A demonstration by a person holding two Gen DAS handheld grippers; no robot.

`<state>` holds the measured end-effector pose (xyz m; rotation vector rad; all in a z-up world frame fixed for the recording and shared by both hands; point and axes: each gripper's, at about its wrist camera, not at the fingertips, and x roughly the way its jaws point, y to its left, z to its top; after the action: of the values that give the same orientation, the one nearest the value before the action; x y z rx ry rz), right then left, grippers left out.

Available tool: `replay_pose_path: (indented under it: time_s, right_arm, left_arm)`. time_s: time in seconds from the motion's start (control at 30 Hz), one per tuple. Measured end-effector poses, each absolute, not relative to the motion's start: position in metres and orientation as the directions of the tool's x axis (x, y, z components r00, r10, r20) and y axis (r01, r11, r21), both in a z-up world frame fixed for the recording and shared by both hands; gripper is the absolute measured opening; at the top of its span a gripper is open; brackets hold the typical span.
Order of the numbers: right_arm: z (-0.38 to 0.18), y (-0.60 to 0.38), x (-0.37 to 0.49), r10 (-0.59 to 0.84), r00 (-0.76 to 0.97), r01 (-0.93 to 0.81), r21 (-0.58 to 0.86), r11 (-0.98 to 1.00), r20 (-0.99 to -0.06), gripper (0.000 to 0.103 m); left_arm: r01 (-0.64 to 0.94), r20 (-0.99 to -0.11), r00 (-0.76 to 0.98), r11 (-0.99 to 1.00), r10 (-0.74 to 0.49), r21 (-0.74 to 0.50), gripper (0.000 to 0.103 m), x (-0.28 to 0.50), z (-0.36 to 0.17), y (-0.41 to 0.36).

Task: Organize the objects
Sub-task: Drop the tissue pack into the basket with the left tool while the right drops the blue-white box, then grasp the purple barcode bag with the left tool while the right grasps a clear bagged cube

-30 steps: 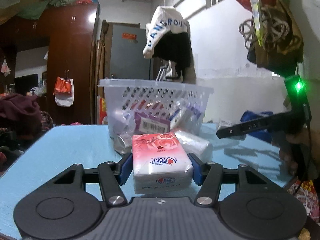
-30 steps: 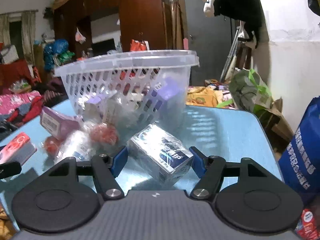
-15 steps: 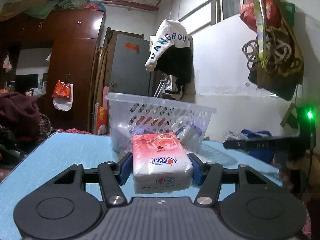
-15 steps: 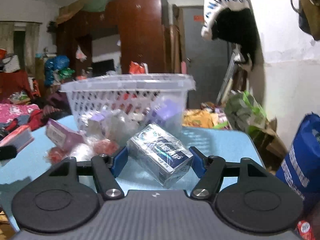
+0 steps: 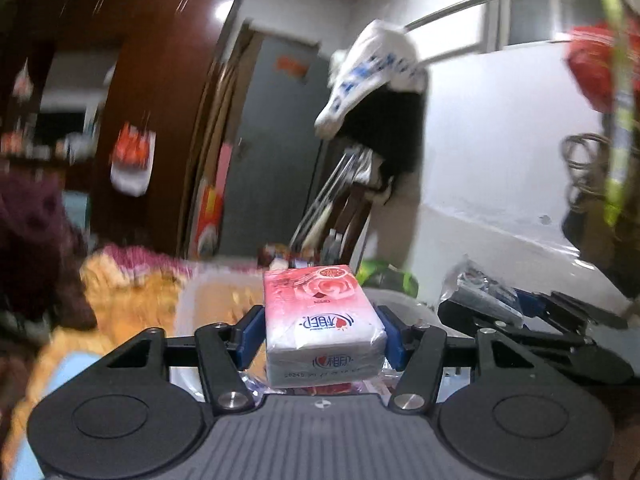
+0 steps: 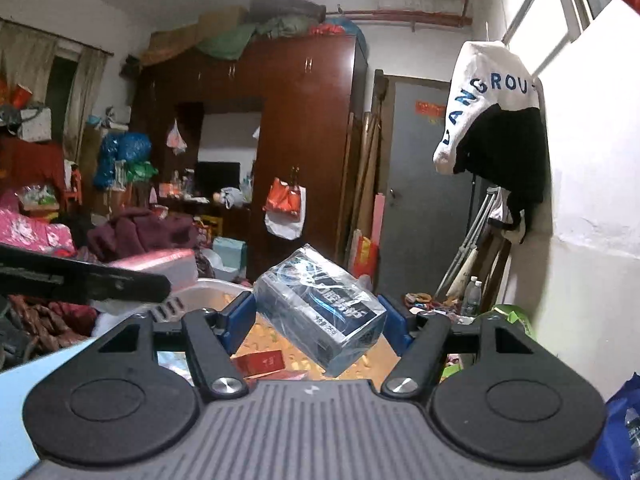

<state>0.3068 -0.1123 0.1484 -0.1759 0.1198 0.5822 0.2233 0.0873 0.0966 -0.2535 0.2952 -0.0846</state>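
My left gripper (image 5: 320, 330) is shut on a pink and white tissue pack (image 5: 322, 328) and holds it in the air above the clear plastic basket (image 5: 224, 284). My right gripper (image 6: 316, 318) is shut on a dark blue and silver wrapped pack (image 6: 320, 312), tilted, also held over the basket rim (image 6: 208, 286). The right gripper and its pack show at the right of the left wrist view (image 5: 516, 316). The left gripper arm (image 6: 80, 278) and the pink pack (image 6: 160, 262) show at the left of the right wrist view. A red packet (image 6: 260, 362) lies in the basket.
The light blue table (image 6: 24, 376) shows at the lower left. A brown wardrobe (image 6: 288, 140) and a grey door (image 6: 424, 184) stand behind. A white and black jacket (image 6: 496, 120) hangs on the right wall. A blue bag (image 6: 620, 428) sits at the lower right.
Both grippers have risen with their packs from table level beside the basket to above its rim. The left wrist view is now motion-blurred.
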Motion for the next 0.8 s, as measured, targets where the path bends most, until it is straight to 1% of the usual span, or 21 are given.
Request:
replay_pose_path:
  time_s: [0.03,0.07,0.1,0.17,0.23,0.3,0.33,0.4,0.47,0.53,0.63,0.7,0.73,0.8]
  right_arm:
    - [0.147,-0.108,0.313,0.518,0.836,-0.543,-0.139,0.828,-0.180,0.086]
    - [0.146,-0.106,0.316,0.489,0.850,-0.518,-0.143,0.843,-0.194,0.103]
    - [0.146,-0.107,0.314,0.461,0.867,-0.489,-0.142,0.861,-0.191,0.103]
    - [0.146,-0.118,0.306,0.458,0.872,-0.479,-0.112,0.870,-0.172,0.103]
    - [0.146,-0.137,0.290,0.504,0.850,-0.513,-0.022,0.858,-0.150,0.103]
    - [0.139,-0.157,0.275,0.537,0.829,-0.527,0.099,0.844,-0.160,0.103]
    - [0.130,-0.164,0.268,0.566,0.802,-0.548,0.142,0.824,-0.192,0.103]
    - [0.112,-0.167,0.260,0.608,0.750,-0.598,0.125,0.792,-0.262,0.103]
    - [0.092,-0.159,0.256,0.590,0.742,-0.600,0.079,0.796,-0.318,0.103]
    - [0.079,-0.148,0.265,0.571,0.729,-0.586,0.087,0.806,-0.377,0.103]
    - [0.067,-0.134,0.280,0.584,0.688,-0.583,0.150,0.798,-0.432,0.103]
    - [0.061,-0.124,0.286,0.582,0.675,-0.574,0.172,0.800,-0.454,0.102]
    - [0.059,-0.122,0.284,0.576,0.676,-0.567,0.175,0.805,-0.460,0.101]
    - [0.055,-0.120,0.287,0.571,0.667,-0.550,0.199,0.811,-0.479,0.096]
  left_arm:
    - [0.049,-0.293,0.947,0.961,-0.131,-0.270,0.070,0.233,0.093,0.089]
    - [0.044,-0.314,0.940,0.958,-0.136,-0.282,0.080,0.241,0.089,0.090]
    - [0.020,-0.331,0.936,0.958,-0.119,-0.287,0.087,0.245,0.086,0.091]
    - [0.019,-0.319,0.942,0.964,-0.106,-0.265,0.092,0.238,0.082,0.092]
    - [0.016,-0.275,0.959,0.978,-0.075,-0.210,0.093,0.210,0.079,0.090]
    - [-0.006,-0.235,0.971,0.988,-0.030,-0.152,0.099,0.176,0.073,0.084]
    - [-0.006,-0.231,0.973,0.992,-0.025,-0.130,0.100,0.161,0.067,0.081]
    - [0.029,-0.239,0.969,0.993,-0.057,-0.117,0.100,0.137,0.051,0.075]
    - [0.056,-0.277,0.957,0.992,-0.085,-0.111,0.100,0.129,0.035,0.069]
    - [0.071,-0.307,0.947,0.994,-0.094,-0.086,0.100,0.128,0.021,0.060]
    - [0.082,-0.335,0.939,0.997,-0.083,-0.017,0.100,0.128,0.009,0.050]
    - [0.067,-0.326,0.943,0.998,-0.062,0.006,0.100,0.128,0.006,0.047]
    - [0.060,-0.325,0.944,0.998,-0.053,0.011,0.100,0.127,0.006,0.048]
    - [0.055,-0.328,0.943,0.998,-0.050,0.006,0.100,0.127,0.004,0.051]
